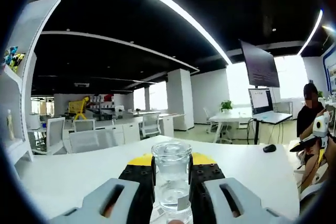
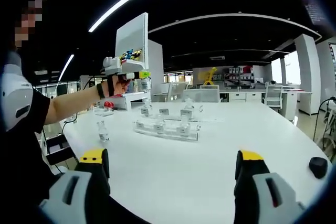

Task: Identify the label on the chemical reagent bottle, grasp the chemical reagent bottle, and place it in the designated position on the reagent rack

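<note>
Left gripper view: left hand-held gripper (image 1: 172, 190) clamped on clear glass reagent bottle (image 1: 172, 177); right hand-held gripper (image 2: 170, 169) wide apart, empty.

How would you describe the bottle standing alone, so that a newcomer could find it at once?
On the white table, look left of the clear reagent rack. The lone bottle stands near the table's edge, apart from the rack, whereas the other bottles sit in the rack.

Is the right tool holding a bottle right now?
No, in the right gripper view the right tool stands open with only bare white table between its jaws; the left tool grips the clear bottle.
</note>
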The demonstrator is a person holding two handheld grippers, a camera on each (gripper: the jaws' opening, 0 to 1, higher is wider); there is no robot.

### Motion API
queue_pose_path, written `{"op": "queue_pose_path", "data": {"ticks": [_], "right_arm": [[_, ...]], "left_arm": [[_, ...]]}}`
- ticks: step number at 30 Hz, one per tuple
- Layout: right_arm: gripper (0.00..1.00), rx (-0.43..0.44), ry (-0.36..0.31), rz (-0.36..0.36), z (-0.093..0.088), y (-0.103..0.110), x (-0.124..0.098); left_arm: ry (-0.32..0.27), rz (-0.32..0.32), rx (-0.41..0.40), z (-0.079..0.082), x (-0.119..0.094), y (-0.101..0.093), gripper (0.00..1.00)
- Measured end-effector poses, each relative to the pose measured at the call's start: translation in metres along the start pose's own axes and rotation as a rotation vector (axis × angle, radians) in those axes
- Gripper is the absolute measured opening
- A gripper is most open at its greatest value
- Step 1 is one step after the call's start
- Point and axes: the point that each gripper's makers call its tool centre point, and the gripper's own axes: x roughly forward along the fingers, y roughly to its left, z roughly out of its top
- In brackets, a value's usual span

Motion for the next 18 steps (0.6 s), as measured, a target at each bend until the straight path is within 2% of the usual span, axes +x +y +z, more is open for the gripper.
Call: {"op": "queue_pose_path", "data": {"ticks": [7, 12, 18], "right_arm": [[0.97, 0.005, 0.004, -0.010, -0.002, -0.004, 0.000], [0.97, 0.006, 0.007, -0.009, -0.003, -0.004, 0.002], [0.97, 0.007, 0.009, -0.018, -0.002, -0.007, 0.001]], "left_arm": [[0.021, -0.002, 0.002, -0.011, 0.015, 0.002, 0.24], [-0.011, -0.015, 0.004, -0.012, 0.028, 0.003, 0.24], [-0.003, -0.001, 0.002, -0.022, 0.044, 0.006, 0.24]]}}
